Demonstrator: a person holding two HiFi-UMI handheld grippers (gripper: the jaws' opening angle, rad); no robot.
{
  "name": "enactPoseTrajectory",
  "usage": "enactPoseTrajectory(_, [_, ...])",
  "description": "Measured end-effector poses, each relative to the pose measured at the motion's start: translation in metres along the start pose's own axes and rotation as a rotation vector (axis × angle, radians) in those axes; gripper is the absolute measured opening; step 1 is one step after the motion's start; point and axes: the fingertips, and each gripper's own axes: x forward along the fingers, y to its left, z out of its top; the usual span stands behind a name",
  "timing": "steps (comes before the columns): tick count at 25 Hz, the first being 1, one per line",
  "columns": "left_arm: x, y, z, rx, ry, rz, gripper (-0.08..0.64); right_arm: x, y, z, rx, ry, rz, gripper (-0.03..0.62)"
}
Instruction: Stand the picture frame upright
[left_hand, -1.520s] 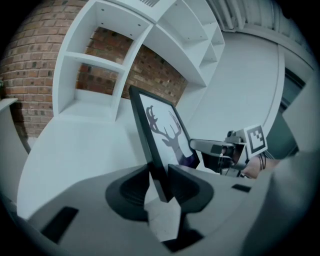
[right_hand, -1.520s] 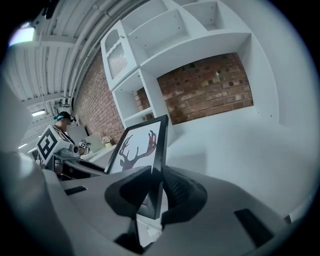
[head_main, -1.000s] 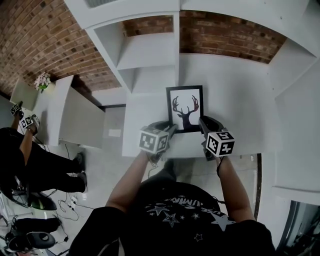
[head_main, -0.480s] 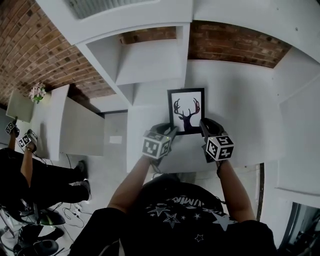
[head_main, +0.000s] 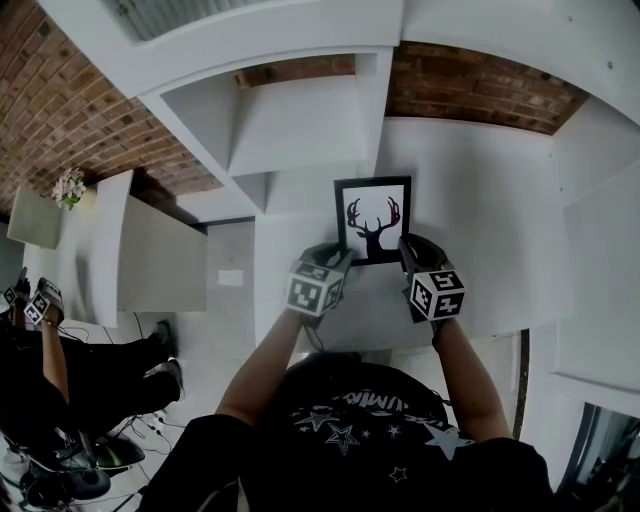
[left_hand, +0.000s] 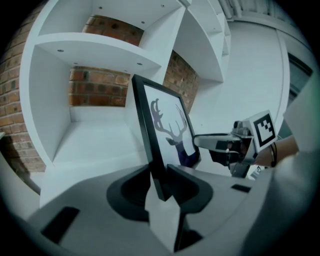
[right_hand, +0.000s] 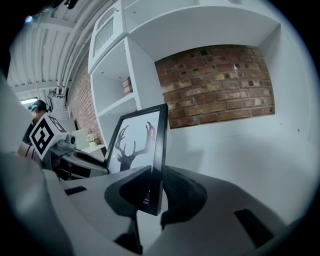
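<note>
Both left tongs (head_main: 340, 262) and right tongs (head_main: 405, 250) clamp opposite picture frame (head_main: 372, 215) edges.

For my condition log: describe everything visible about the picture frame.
The picture frame is a slim black rectangle in portrait format around a white print of a dark antlered stag's head. It stands nearly upright over the white shelf surface, before a brick back wall. The left gripper, its jaws just closed a little further, pinches its left edge low down; the right gripper pinches the right edge. Whether its base touches the shelf is unclear.
</note>
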Motion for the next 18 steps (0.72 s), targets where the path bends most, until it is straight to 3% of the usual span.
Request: enactPoseTrajectory(18, [0.027, 0.045, 0.013, 0.104, 0.005, 0.086, 0.097, 0.046, -0.007, -0.002, -0.011, 0.051, -0.04, 0.072])
